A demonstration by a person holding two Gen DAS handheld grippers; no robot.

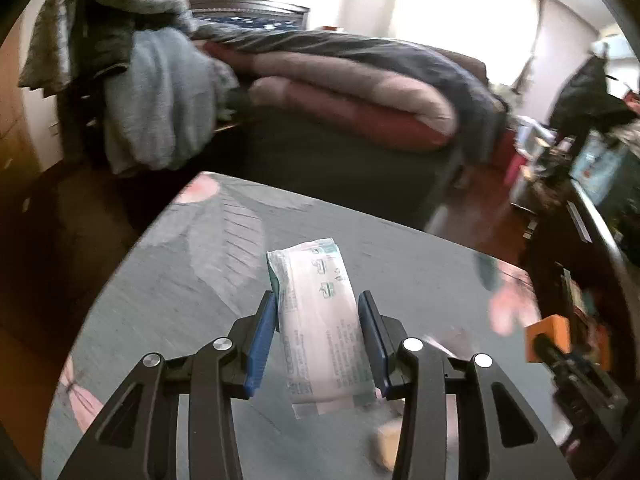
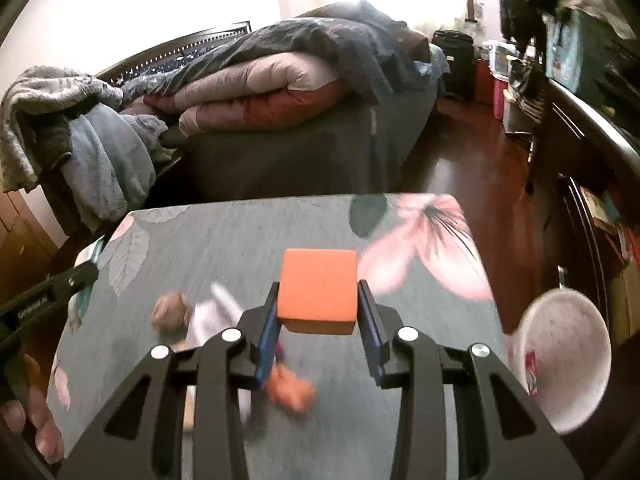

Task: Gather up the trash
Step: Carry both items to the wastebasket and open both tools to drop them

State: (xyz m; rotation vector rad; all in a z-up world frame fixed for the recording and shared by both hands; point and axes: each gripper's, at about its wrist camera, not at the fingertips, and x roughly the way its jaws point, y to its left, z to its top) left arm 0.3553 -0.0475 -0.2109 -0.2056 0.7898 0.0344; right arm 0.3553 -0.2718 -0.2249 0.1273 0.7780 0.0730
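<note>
My left gripper [image 1: 318, 300] is shut on a white plastic wrapper [image 1: 320, 320] with green print, held above the grey flowered table [image 1: 160, 300]. My right gripper [image 2: 318, 286] is shut on an orange foam block [image 2: 318, 290] above the same table [image 2: 420, 360]; the block also shows at the right edge of the left wrist view [image 1: 548, 338]. Under the right gripper lie a brown walnut-like lump [image 2: 170, 312], a crumpled white paper [image 2: 212, 316] and an orange scrap [image 2: 290, 392], all blurred. A tan lump [image 1: 386, 446] lies below the left gripper.
A white bin or bucket [image 2: 564, 360] stands open at the table's right edge. A bed with folded quilts [image 2: 260, 92] lies beyond the table. Clothes hang on a chair [image 1: 140, 100] at the left. Dark shelves [image 2: 592, 160] line the right wall.
</note>
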